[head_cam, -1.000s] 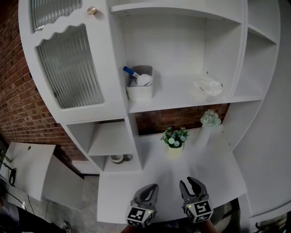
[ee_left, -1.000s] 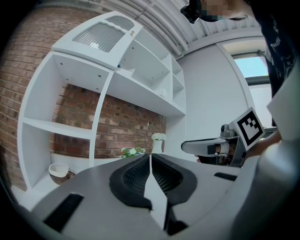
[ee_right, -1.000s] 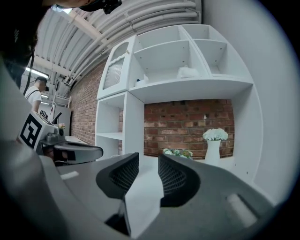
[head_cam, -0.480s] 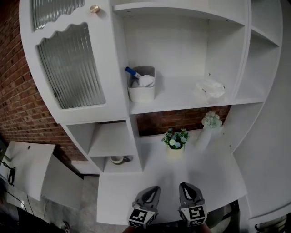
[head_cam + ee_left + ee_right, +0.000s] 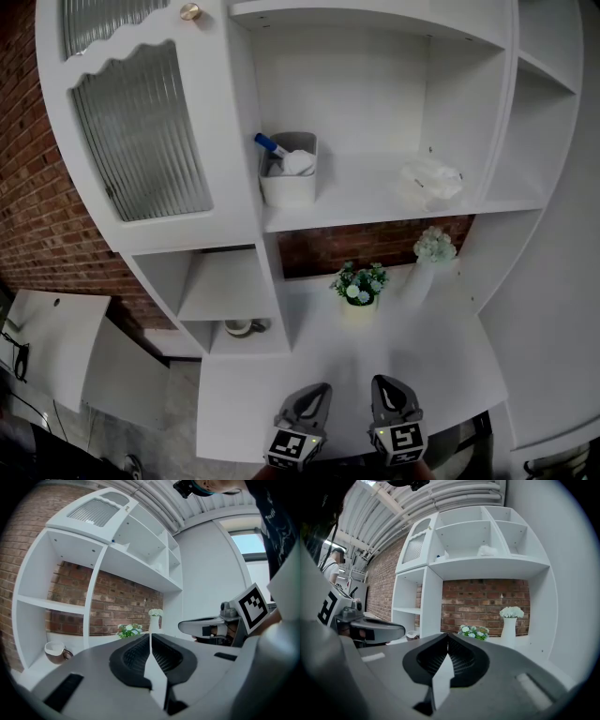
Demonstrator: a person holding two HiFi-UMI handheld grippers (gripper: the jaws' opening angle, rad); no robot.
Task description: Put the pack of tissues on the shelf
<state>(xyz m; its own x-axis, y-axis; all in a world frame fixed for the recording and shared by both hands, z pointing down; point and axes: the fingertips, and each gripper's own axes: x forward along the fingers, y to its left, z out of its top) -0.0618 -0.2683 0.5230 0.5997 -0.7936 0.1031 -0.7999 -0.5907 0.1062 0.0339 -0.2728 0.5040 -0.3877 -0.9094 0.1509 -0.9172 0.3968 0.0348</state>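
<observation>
Tissue pack (image 5: 429,178) lies on the upper shelf (image 5: 375,208), right of centre in the head view, well apart from both grippers. Lower edge of the frame: left gripper (image 5: 317,388) and right gripper (image 5: 386,382) hang side by side over the near edge of the white counter (image 5: 441,361), both pointing toward the shelving. Left jaws are pressed together and empty. Right jaws have just been closing and now meet, with nothing between them. Middle of the frame: a small pot of flowers (image 5: 359,286) stands on the counter before the brick back wall (image 5: 319,251), and a white vase (image 5: 422,277) of pale flowers stands to its right. At left, a cup (image 5: 242,327) sits in the lowest small compartment. Above: a white tub (image 5: 289,183) holding a blue-tipped item stands at the left end of the upper shelf, with the tissue pack apart from it toward the right. Upper left: a cabinet door (image 5: 141,131) with ribbed glass and a round knob (image 5: 190,11).
</observation>
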